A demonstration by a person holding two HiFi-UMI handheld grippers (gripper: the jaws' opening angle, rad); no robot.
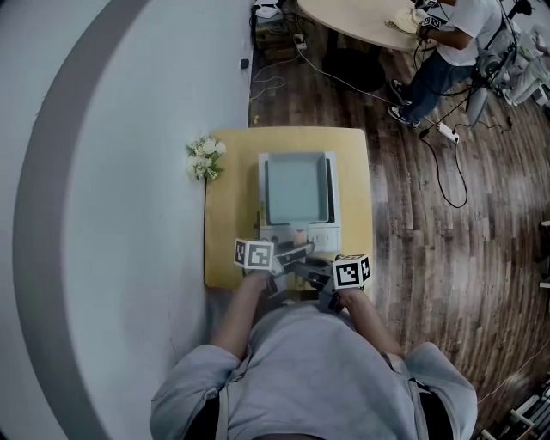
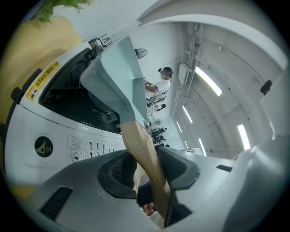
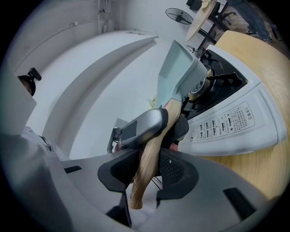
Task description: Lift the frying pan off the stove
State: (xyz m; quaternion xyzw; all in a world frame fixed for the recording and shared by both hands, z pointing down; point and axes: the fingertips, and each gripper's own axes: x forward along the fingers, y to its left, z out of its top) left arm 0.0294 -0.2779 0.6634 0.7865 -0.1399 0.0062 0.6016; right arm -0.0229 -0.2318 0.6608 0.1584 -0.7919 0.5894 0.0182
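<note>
A square pale-green frying pan (image 1: 296, 189) is over the burner of a white table-top stove (image 1: 323, 235). Whether it rests on the burner I cannot tell. Its wooden handle (image 2: 142, 154) points toward me. My left gripper (image 1: 285, 258) is shut on the handle, which runs between its dark pads (image 2: 118, 171) in the left gripper view. My right gripper (image 1: 316, 277) is shut on the handle's end (image 3: 148, 165), just behind the left gripper (image 3: 144, 127). In the right gripper view the pan (image 3: 179, 68) rises over the black burner (image 3: 220, 77).
The stove stands on a small yellow table (image 1: 225, 219) against a white wall. White flowers (image 1: 204, 157) sit at the table's far left corner. A person (image 1: 449, 41) stands by a round table (image 1: 357, 21) at the back right. Cables (image 1: 438, 163) lie on the wooden floor.
</note>
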